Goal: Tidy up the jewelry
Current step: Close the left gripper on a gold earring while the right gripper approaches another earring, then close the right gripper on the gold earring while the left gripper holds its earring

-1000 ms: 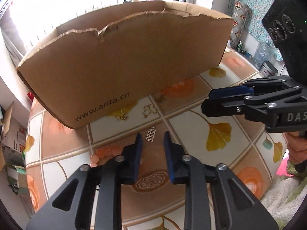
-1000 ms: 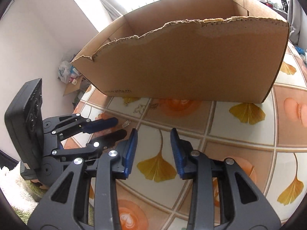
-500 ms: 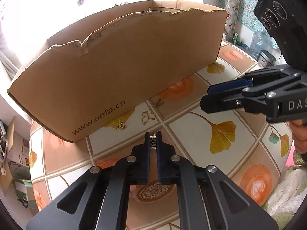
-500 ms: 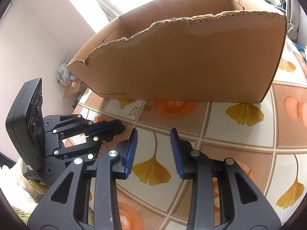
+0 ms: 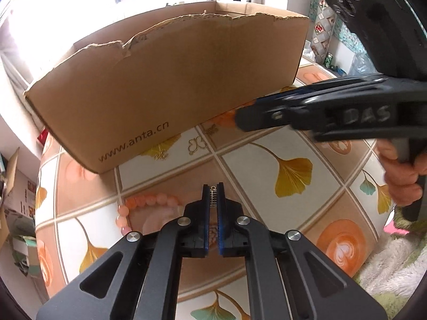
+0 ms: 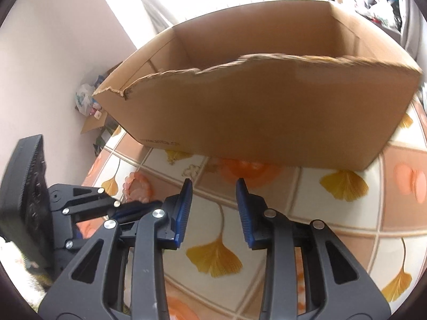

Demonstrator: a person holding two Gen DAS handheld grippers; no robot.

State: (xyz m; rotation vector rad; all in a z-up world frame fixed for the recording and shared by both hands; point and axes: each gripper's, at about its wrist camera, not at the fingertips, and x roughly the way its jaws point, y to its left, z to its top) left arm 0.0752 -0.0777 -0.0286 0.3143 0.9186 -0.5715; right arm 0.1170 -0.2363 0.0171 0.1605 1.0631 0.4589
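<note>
Tabletop (image 5: pixel 315 144) patterned in ginkgo-leaf tiles, bright window behind; big torn-rimmed cardboard box (image 5: pixel 170 90) stands at the far side, pink bead bracelet (image 5: pixel 144 202) lying in front of the box. Right gripper (image 6: pixel 213 208), jaws apart, holds nothing, nearer than the box. Left gripper (image 5: pixel 213 196) is clamped on a small silver ladder-shaped pendant (image 5: pixel 213 196), raised off the tiles, long axis pointing toward the box, ring end leading.

The right tool (image 5: pixel 240 118) is motion-blurred. The box's (image 6: pixel 267 112) floor is hidden behind its front wall. A bead bracelet (image 5: pixel 138 205) lies half hidden under the left tool (image 5: pixel 213 196).
</note>
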